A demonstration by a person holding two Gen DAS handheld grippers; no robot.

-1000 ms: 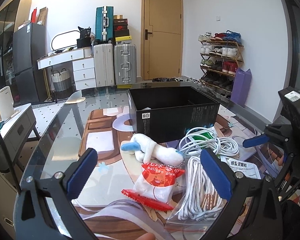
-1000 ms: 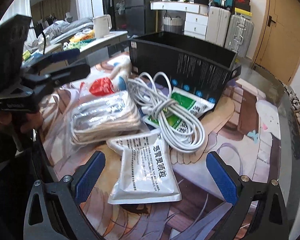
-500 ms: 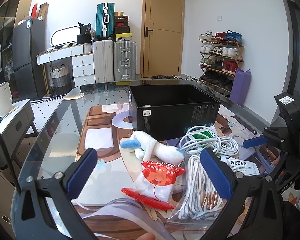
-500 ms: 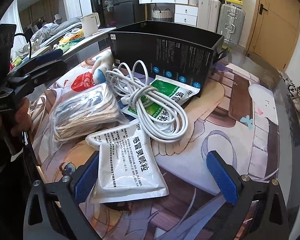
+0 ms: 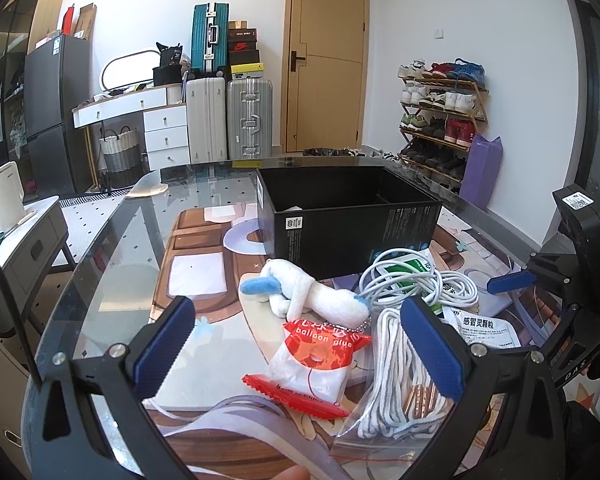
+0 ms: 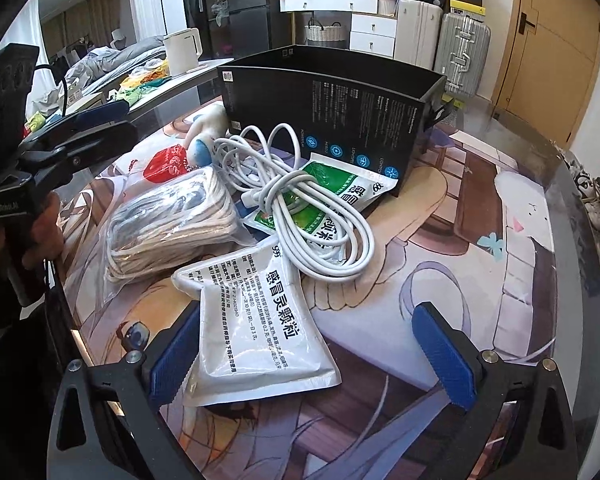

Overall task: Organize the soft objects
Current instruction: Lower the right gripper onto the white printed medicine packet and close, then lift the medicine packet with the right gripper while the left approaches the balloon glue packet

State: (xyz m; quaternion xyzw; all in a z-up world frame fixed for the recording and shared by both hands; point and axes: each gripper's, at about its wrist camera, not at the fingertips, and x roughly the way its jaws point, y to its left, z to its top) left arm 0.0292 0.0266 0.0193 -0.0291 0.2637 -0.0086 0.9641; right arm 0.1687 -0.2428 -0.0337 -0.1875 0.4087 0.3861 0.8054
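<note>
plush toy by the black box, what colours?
Small plush toy: white with blue tips; clearest in left wrist view.

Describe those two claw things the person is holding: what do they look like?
Each tool is a black, angular frame with silver screws, ending in two blue ribbed pads. Seen side-on, the left tool has a black block on top with a cable; the right tool carries a white label and a small green light. The right tool's pads are flat and rectangular.
</note>
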